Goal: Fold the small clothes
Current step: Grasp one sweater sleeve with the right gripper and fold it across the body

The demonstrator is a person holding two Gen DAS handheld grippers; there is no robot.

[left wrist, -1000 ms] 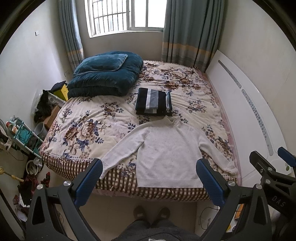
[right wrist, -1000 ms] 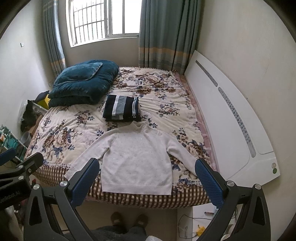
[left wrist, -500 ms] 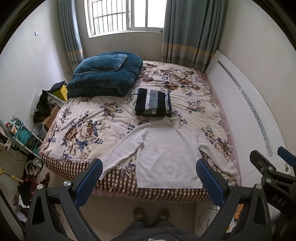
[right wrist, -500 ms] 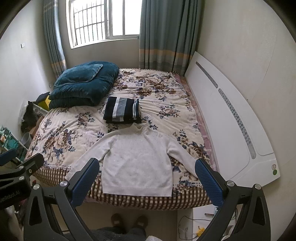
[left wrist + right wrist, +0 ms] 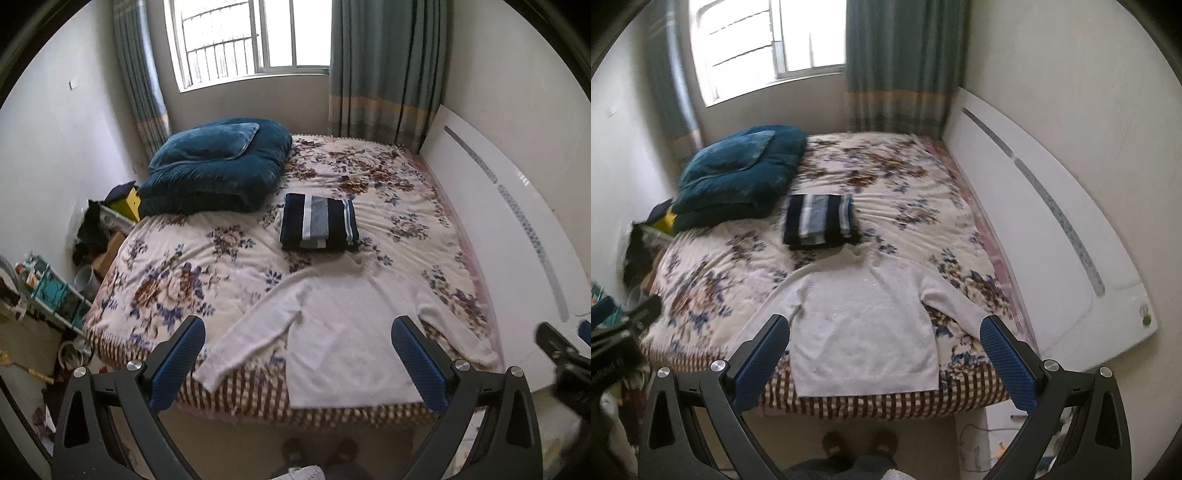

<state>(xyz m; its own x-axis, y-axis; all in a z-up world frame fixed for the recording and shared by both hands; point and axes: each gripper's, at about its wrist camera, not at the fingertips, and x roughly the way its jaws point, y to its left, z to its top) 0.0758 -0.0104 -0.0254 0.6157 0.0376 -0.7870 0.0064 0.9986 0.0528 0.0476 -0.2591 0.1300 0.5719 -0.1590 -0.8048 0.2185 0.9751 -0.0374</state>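
A white long-sleeved sweater (image 5: 343, 325) lies flat on the near end of the floral bed (image 5: 192, 273), sleeves spread, hem at the bed's front edge. It also shows in the right wrist view (image 5: 860, 328). A folded dark striped garment (image 5: 317, 221) lies beyond its collar, also in the right wrist view (image 5: 820, 219). My left gripper (image 5: 295, 362) is open and empty, held above the floor in front of the bed. My right gripper (image 5: 882, 358) is open and empty, likewise short of the sweater's hem.
A teal folded duvet with a pillow (image 5: 218, 170) sits at the far left of the bed. A white headboard (image 5: 1034, 229) runs along the right side. Cluttered shelves and boxes (image 5: 51, 288) stand on the floor at left. The person's feet (image 5: 860, 443) are on the floor below.
Both grippers have moved closer to the bed and slightly lower, so the sweater looks larger. Both stay open. The right view has swung a little.
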